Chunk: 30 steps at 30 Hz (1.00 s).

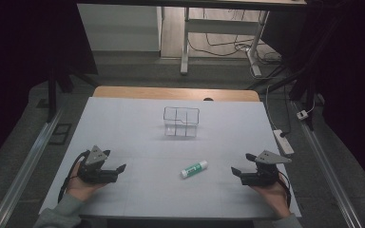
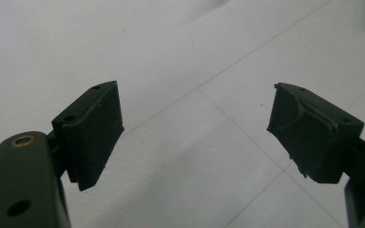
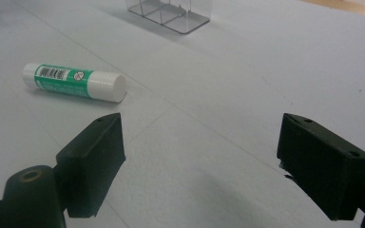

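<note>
A green and white glue stick [image 1: 194, 168] lies on its side on the white table [image 1: 138, 128], between the two hands. In the right gripper view the glue stick [image 3: 73, 81] lies ahead and to the left of the jaws. A clear plastic organiser [image 1: 181, 121] with several compartments stands farther back near the middle; its base [image 3: 168, 12] shows at the top of the right gripper view. My left gripper [image 1: 120, 168] rests near the front left, open with nothing between its jaws [image 2: 195, 130]. My right gripper [image 1: 240, 166] rests at the front right, open and empty [image 3: 199, 161].
A wooden table edge [image 1: 176, 92] runs behind the white sheet. A power strip [image 1: 283, 141] and cables lie on the floor at the right. Metal rails [image 1: 28, 166] flank the table on both sides.
</note>
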Tool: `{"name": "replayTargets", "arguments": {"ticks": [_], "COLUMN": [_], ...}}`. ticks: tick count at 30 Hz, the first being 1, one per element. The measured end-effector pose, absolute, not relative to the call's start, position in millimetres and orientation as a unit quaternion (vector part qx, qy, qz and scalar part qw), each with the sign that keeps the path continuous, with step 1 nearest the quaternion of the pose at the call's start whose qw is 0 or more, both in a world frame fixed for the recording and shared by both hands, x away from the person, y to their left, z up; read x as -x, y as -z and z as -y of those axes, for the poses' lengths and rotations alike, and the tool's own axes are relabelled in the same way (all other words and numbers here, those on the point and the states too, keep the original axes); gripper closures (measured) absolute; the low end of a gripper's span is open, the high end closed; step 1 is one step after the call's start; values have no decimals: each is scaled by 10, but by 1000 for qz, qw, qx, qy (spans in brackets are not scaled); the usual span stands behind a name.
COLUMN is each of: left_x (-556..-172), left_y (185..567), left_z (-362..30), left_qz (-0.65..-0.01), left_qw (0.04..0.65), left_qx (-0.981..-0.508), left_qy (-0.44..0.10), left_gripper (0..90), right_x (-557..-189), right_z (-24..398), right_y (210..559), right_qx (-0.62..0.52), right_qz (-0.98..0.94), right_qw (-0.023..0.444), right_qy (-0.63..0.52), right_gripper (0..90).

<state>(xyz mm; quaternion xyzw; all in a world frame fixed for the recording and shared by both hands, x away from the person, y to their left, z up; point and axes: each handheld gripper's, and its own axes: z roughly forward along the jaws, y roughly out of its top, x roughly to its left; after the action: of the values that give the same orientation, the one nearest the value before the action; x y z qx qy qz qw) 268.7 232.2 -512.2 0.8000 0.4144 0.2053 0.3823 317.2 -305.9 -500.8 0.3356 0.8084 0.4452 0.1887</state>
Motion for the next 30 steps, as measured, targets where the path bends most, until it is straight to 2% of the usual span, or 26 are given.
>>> {"name": "replayTargets", "arguments": {"ticks": [30], "left_x": [-2721], "left_y": [5168], "left_z": [-2318], "left_qz": [-416], "left_qw": [379], "left_qx": [-805], "left_qy": [-187], "left_gripper": [192], "right_x": [-3142], "right_z": [3042], "right_y": [5026], "right_qx": [-331], "right_qz": [-816], "right_qw": [196], "right_qy": [-431], "right_gripper": [171]}}
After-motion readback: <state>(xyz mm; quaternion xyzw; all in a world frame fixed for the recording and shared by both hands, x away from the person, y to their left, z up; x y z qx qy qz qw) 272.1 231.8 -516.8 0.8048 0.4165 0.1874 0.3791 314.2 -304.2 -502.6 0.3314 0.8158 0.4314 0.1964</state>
